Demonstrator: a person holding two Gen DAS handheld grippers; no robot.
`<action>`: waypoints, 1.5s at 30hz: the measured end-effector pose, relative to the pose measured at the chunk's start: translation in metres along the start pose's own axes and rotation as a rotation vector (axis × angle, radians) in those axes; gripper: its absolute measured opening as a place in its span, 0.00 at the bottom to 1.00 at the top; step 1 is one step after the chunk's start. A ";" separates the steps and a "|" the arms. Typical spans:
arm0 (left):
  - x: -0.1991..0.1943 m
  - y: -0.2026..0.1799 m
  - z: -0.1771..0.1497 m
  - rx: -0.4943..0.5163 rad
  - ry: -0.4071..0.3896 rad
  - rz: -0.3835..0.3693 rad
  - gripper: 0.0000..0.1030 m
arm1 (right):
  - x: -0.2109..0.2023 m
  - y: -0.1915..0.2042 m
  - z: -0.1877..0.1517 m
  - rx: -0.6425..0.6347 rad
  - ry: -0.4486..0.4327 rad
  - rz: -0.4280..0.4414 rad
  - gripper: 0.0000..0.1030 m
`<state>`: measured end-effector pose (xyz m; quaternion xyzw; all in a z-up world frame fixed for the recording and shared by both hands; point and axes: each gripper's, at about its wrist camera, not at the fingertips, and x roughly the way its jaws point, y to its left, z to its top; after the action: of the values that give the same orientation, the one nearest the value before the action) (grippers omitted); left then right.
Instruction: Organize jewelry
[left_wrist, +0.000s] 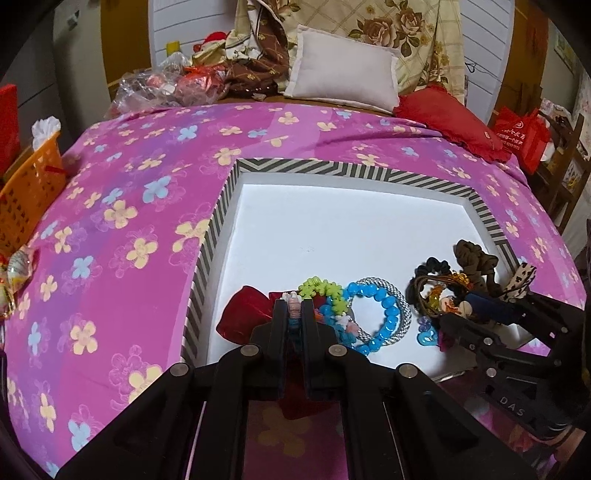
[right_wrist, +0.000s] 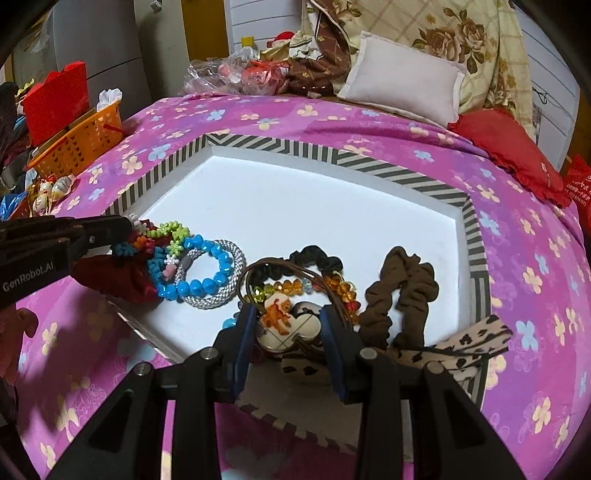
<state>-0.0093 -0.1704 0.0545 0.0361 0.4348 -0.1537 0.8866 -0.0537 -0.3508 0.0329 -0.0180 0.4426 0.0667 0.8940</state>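
Observation:
A white tray with a striped rim (left_wrist: 332, 168) (right_wrist: 280, 144) lies on the pink flowered bedspread. My left gripper (left_wrist: 294, 308) (right_wrist: 127, 226) is shut on a string of small coloured flower beads (left_wrist: 293, 300), low over the tray's near left corner. Beside it lie a red velvet scrunchie (left_wrist: 243, 314), a green flower bracelet (left_wrist: 325, 290), a blue bead bracelet (right_wrist: 207, 284) and a silver rope bangle (right_wrist: 236, 254). My right gripper (right_wrist: 288, 326) (left_wrist: 476, 314) is shut on a cartoon-charm hair tie (right_wrist: 280, 319), among amber beads (right_wrist: 291, 286), a black scrunchie (right_wrist: 317, 258) and a brown scrunchie (right_wrist: 399, 291).
A leopard-print ribbon (right_wrist: 469, 343) drapes over the tray's near right rim. An orange basket (left_wrist: 29, 188) stands at the bed's left edge. A white pillow (left_wrist: 343, 74), a red cushion (left_wrist: 447, 122) and plastic bags (left_wrist: 166, 85) lie at the head of the bed.

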 end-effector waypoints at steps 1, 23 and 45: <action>0.000 0.000 0.000 0.001 -0.005 0.006 0.01 | 0.000 0.000 0.000 0.004 0.000 0.000 0.36; -0.070 -0.005 -0.020 0.003 -0.156 0.073 0.27 | -0.086 0.011 -0.025 0.131 -0.154 0.021 0.74; -0.121 -0.019 -0.066 0.010 -0.177 0.119 0.27 | -0.122 0.020 -0.076 0.228 -0.144 -0.048 0.74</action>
<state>-0.1348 -0.1462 0.1099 0.0528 0.3512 -0.1056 0.9288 -0.1893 -0.3503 0.0836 0.0778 0.3815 -0.0042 0.9211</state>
